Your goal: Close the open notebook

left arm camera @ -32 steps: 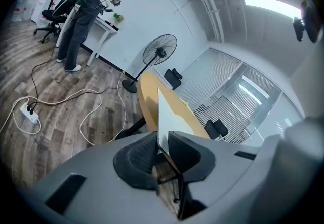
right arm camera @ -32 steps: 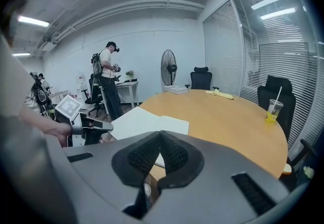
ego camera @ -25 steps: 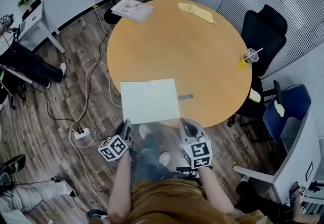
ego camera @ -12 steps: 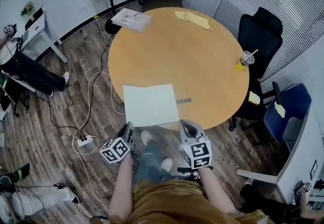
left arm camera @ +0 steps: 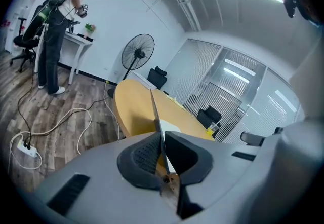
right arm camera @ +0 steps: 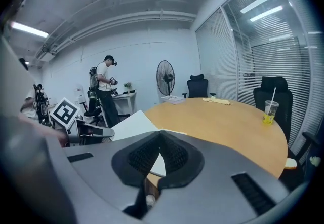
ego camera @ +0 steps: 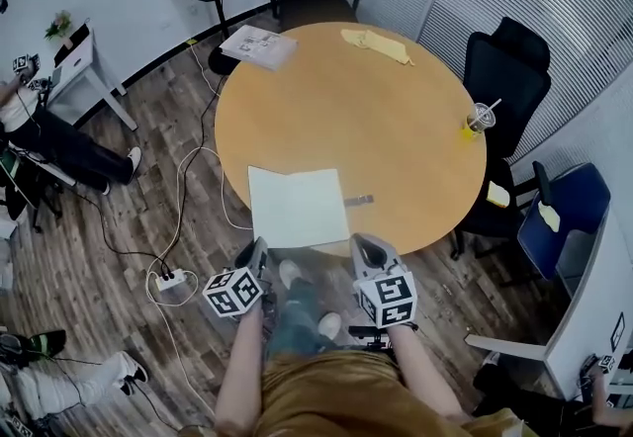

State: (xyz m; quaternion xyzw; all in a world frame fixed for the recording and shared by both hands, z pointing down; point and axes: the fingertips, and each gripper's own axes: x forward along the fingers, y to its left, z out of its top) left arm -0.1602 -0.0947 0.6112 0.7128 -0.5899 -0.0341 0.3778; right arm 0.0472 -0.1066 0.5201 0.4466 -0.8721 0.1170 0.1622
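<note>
Notebook [ego camera: 297, 208]: left leaf [left arm camera: 155, 109] had lifted since earlier, pinched in left tool [left arm camera: 163, 142]; spine ran away from person. Only left gripper view showed leaf edge-on. Right tool [right arm camera: 161, 134] pressed together.

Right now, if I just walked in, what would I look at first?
A big round wooden table fills the middle of the room. At its near edge lies an open white notebook, and the left claw is shut on its left page, tipping it up. A yellow drink with a straw stands at the table's far right.
</note>
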